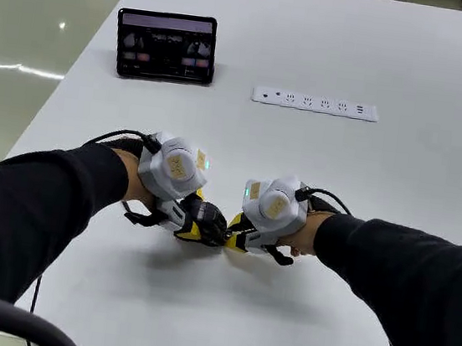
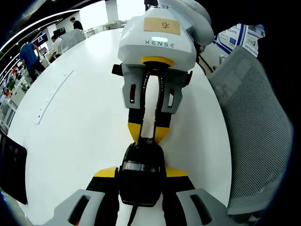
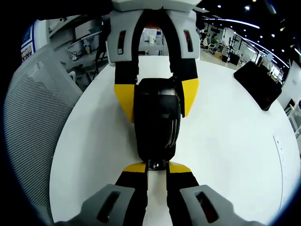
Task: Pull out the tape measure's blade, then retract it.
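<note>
While both grippers sit tip to tip near the table's (image 1: 340, 178) front, L gripper (image 2: 141, 172) clamps the tape (image 2: 141, 188) body btwn its jaws. R gripper (image 3: 157, 168), jaws narrow, pinches what looks like the hook (image 3: 157, 163) at the tape's mouth; blade barely out. Tablet (image 1: 166, 45) & strip (image 1: 315, 103) sit well behind.
</note>
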The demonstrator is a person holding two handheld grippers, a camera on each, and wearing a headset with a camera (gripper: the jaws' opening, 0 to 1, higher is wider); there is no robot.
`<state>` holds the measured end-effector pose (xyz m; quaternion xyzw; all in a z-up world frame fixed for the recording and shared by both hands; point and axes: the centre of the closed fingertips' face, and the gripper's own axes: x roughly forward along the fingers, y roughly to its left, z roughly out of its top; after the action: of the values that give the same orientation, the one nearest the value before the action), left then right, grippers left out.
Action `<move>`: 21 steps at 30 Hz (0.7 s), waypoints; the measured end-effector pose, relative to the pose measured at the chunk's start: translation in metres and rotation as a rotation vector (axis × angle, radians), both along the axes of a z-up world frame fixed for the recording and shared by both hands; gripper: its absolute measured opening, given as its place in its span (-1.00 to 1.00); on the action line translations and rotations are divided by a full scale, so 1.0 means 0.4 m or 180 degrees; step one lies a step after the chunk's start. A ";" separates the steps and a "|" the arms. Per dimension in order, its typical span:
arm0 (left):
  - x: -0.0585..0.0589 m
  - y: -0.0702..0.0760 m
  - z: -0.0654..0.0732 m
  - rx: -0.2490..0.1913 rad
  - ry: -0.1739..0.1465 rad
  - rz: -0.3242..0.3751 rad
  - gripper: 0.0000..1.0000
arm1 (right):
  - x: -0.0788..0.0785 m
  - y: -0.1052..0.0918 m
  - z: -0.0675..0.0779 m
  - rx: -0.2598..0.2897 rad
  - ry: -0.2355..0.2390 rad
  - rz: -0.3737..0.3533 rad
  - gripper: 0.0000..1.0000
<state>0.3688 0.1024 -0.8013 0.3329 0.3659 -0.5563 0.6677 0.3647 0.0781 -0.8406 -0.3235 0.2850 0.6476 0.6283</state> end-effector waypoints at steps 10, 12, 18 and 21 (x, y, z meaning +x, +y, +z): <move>-0.001 0.000 0.001 -0.0021 0.0005 0.0035 -0.37 | 0.001 -0.006 0.000 -0.0001 -0.0011 -0.0033 -0.83; -0.001 0.000 0.001 -0.0020 0.0002 0.0034 -0.37 | 0.002 -0.008 0.000 -0.0002 -0.0004 -0.0039 -0.83; -0.002 -0.001 0.002 -0.0031 0.0003 0.0052 -0.37 | 0.008 -0.036 0.000 -0.0015 0.0041 -0.0092 -0.83; -0.003 -0.003 0.003 -0.0048 0.0010 0.0081 -0.37 | 0.008 -0.042 0.001 0.0003 0.0065 -0.0130 -0.82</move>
<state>0.3676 0.1013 -0.8000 0.3223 0.3669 -0.5510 0.6766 0.3679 0.0615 -0.8402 -0.3107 0.2977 0.6380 0.6386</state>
